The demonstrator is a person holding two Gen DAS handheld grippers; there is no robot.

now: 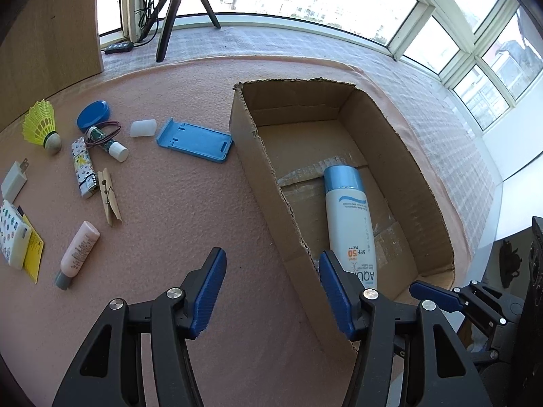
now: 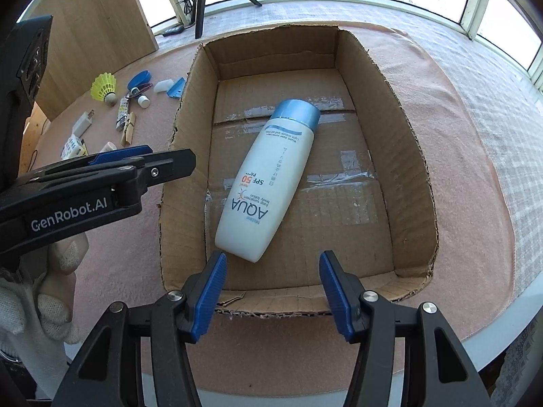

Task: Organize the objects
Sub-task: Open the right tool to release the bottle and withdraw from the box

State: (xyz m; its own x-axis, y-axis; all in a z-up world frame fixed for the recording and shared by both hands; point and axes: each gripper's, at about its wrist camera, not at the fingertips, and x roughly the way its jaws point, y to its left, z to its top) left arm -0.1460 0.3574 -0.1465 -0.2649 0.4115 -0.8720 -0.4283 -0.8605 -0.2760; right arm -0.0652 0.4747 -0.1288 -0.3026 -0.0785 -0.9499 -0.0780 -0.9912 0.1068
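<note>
Left-wrist view, left to right. A patterned white pack (image 1: 13,234) on a yellow card (image 1: 34,254) and a white plug adapter (image 1: 14,180) lie at the far left of the pink-covered counter (image 1: 176,210). Next come a yellow shuttlecock (image 1: 42,125), a patterned lighter (image 1: 83,166), a wooden clothespin (image 1: 109,196) touching the lighter's end, and a pink tube (image 1: 78,254) nearer the camera. Behind them sit a blue round lid (image 1: 93,115), a white-capped stick (image 1: 108,140) with a thin cord, a small white cap (image 1: 143,128) and a blue phone stand (image 1: 195,140) just beside the cardboard box (image 1: 258,176). The left gripper (image 1: 271,291) hovers over the box's near-left wall, its jaws spread with nothing pinched.

Inside the box the sunscreen bottle (image 2: 268,176) lies flat on the floor (blue cap pointing away from the camera). The right gripper (image 2: 271,291) hangs over the box's near wall, its jaws likewise spread and empty; the bottle's base lies just beyond them. A gloved hand (image 2: 44,288) shows at the right-wrist view's left edge.
</note>
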